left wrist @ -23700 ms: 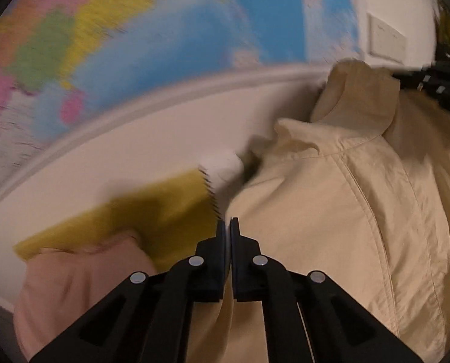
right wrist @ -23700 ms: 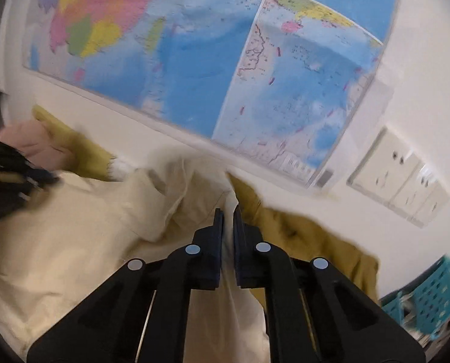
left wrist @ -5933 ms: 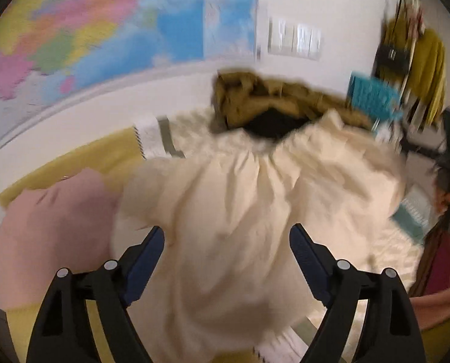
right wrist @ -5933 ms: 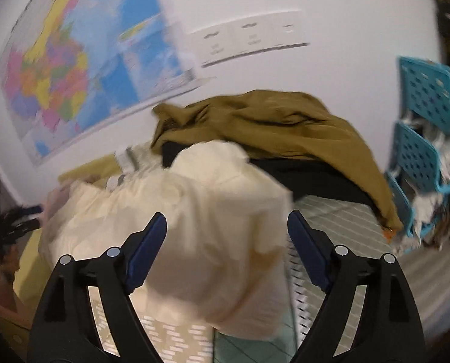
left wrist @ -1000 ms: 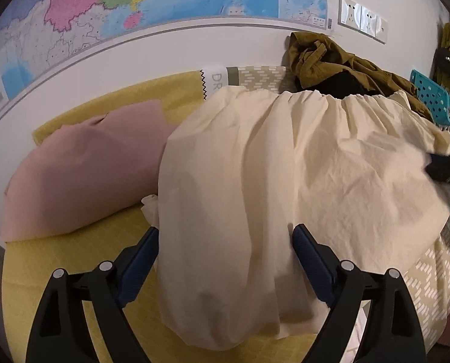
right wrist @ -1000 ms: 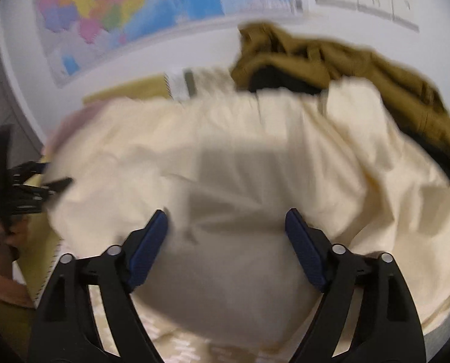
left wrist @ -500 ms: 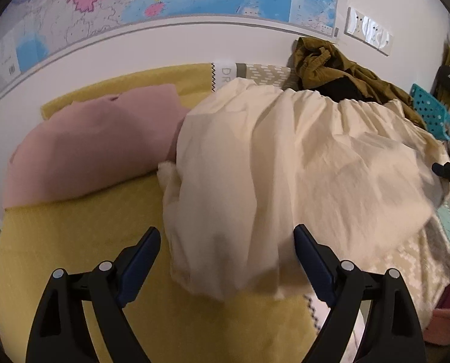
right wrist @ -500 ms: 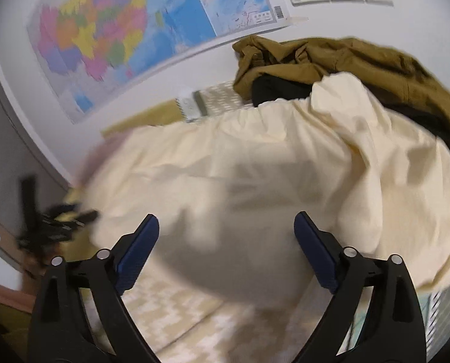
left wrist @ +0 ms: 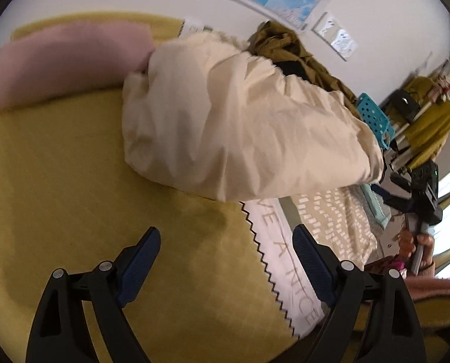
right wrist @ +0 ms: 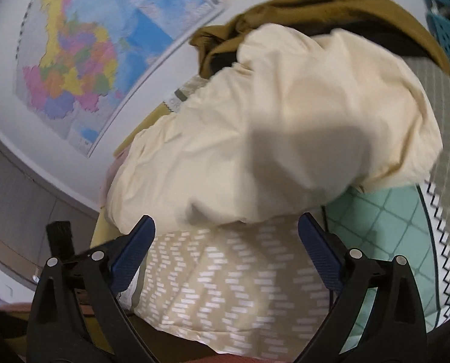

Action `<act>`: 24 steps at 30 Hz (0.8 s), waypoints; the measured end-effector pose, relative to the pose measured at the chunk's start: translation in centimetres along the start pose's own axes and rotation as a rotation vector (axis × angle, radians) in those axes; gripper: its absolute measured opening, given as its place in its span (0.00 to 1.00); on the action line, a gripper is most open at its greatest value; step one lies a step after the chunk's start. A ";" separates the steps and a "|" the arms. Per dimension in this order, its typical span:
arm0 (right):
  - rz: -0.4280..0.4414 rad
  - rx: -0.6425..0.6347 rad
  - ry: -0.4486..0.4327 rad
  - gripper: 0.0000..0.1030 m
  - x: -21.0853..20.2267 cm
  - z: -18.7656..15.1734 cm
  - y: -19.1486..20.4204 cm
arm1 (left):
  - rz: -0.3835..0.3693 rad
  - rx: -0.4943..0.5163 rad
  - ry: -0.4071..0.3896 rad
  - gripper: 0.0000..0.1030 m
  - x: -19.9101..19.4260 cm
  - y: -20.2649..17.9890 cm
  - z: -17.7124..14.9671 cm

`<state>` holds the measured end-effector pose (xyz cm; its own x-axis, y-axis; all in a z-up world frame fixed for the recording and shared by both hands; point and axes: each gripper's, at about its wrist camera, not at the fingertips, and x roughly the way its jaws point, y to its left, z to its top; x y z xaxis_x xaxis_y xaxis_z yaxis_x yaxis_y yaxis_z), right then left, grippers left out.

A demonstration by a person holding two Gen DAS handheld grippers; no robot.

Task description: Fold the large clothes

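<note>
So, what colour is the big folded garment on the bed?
Cream, a pale plain yellow-white garment, best seen in the left wrist view.

**Two wrist views over one bed**

The left wrist view is tilted, taken from above the yellow bedspread [left wrist: 73, 181], faced toward the map-hung wall. The right wrist view is taken nearer, over the beige patterned quilt [right wrist: 231, 272]. The crumpled cream cotton garment [left wrist: 240, 121] [right wrist: 285, 127] is shared by both.

Cream garment [left wrist: 240, 121]: now folded bundle on bed [left wrist: 58, 181]; both hand-held grippers, formerly clamped on it, released and withdrawn.
</note>
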<state>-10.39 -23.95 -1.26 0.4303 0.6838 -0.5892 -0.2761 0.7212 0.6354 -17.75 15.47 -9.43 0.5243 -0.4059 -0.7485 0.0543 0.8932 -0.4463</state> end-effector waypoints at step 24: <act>-0.043 0.125 -0.099 0.95 2.1 2.1 -3.8 | -0.018 -0.080 -0.114 0.93 4.9 -1.7 5.5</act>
<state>-6.62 -25.43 -3.85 0.5235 0.6339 -0.5693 -0.1491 0.7260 0.6713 -10.61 13.01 -9.60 0.6176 -0.3934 -0.6810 -0.0008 0.8656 -0.5007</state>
